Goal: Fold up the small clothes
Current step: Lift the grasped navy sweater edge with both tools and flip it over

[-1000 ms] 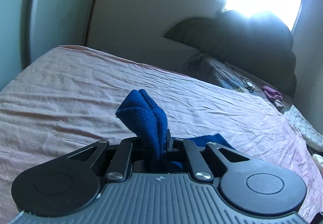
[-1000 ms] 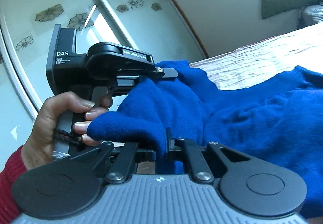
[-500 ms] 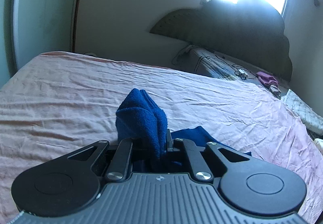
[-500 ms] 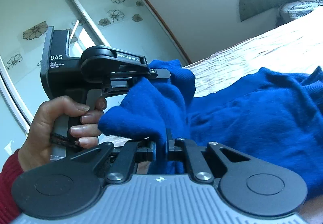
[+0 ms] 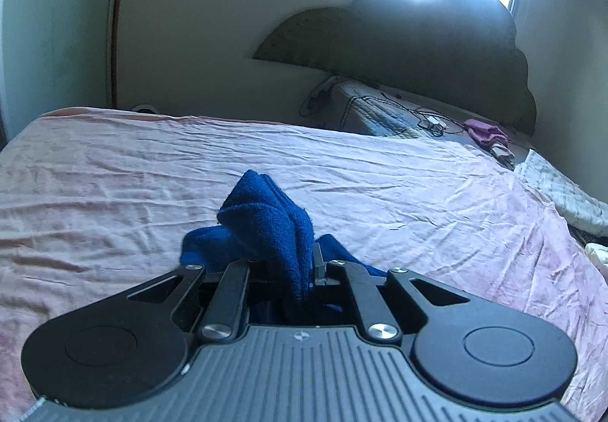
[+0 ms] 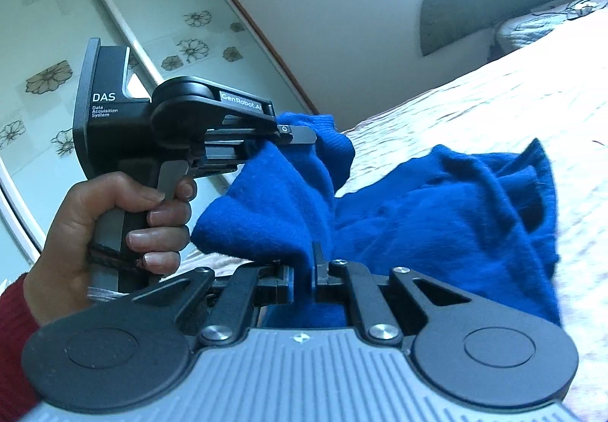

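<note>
Blue knit garment (image 6: 437, 216), soft, limp and light, is half lifted off the pink bed sheet (image 5: 380, 186); left gripper (image 6: 292, 135) and right gripper (image 6: 304, 270) each clench a bunched edge. Best held at corners or hems.

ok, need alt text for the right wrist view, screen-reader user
The right tool is shut on a fold of a blue knit garment that trails onto a pink bedsheet. To the left, a hand in a dark red sleeve holds the left tool, also clamped on the garment. Behind is a wardrobe door with flower patterns.
</note>
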Action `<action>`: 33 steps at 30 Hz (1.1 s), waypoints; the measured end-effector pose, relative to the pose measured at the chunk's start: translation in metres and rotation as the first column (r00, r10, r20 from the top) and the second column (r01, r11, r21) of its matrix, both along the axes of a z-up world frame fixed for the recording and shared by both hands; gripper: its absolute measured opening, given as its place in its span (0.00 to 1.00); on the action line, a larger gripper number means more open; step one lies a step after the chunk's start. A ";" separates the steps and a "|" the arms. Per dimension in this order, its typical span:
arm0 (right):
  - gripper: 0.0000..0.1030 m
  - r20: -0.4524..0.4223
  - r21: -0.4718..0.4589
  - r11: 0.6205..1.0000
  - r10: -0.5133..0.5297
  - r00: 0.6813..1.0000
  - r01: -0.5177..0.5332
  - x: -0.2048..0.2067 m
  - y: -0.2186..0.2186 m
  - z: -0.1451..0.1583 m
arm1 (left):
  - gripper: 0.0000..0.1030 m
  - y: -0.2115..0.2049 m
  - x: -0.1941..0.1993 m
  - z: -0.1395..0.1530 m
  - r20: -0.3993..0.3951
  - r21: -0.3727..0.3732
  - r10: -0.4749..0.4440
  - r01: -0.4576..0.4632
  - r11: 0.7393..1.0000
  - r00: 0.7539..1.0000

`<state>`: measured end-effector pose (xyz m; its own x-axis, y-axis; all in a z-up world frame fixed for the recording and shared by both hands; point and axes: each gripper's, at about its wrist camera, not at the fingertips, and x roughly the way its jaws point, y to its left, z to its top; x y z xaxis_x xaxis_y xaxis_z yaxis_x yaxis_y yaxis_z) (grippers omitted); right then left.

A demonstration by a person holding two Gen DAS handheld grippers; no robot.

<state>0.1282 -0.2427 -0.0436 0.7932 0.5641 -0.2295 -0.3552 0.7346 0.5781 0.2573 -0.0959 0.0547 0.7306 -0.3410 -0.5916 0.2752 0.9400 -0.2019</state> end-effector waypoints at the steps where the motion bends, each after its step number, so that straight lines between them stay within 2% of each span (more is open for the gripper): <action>1: 0.07 -0.003 -0.001 1.000 -0.006 1.000 0.006 -0.001 -0.003 -0.001 | 0.09 -0.004 0.001 -0.002 -0.001 0.003 -0.003 0.003 1.000 1.000; 12: 0.07 -0.035 -0.028 0.997 -0.072 0.997 0.071 -0.005 -0.029 -0.014 | 0.09 -0.051 0.003 -0.026 -0.007 0.048 -0.061 0.062 0.997 0.998; 24: 0.07 -0.084 0.001 0.994 -0.109 0.990 0.110 -0.010 -0.052 -0.028 | 0.09 -0.093 0.012 -0.048 -0.045 0.093 -0.092 0.096 0.991 0.995; 33: 0.07 -0.107 0.008 0.993 -0.115 0.988 0.117 -0.018 -0.060 -0.033 | 0.09 -0.121 0.010 -0.063 -0.036 0.160 -0.127 0.131 0.978 0.991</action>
<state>0.1105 -0.3025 -0.0763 0.8249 0.4734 -0.3090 -0.2039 0.7590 0.6184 0.2674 -0.2167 -0.0082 0.6705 -0.3299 -0.6645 0.3929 0.9177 -0.0592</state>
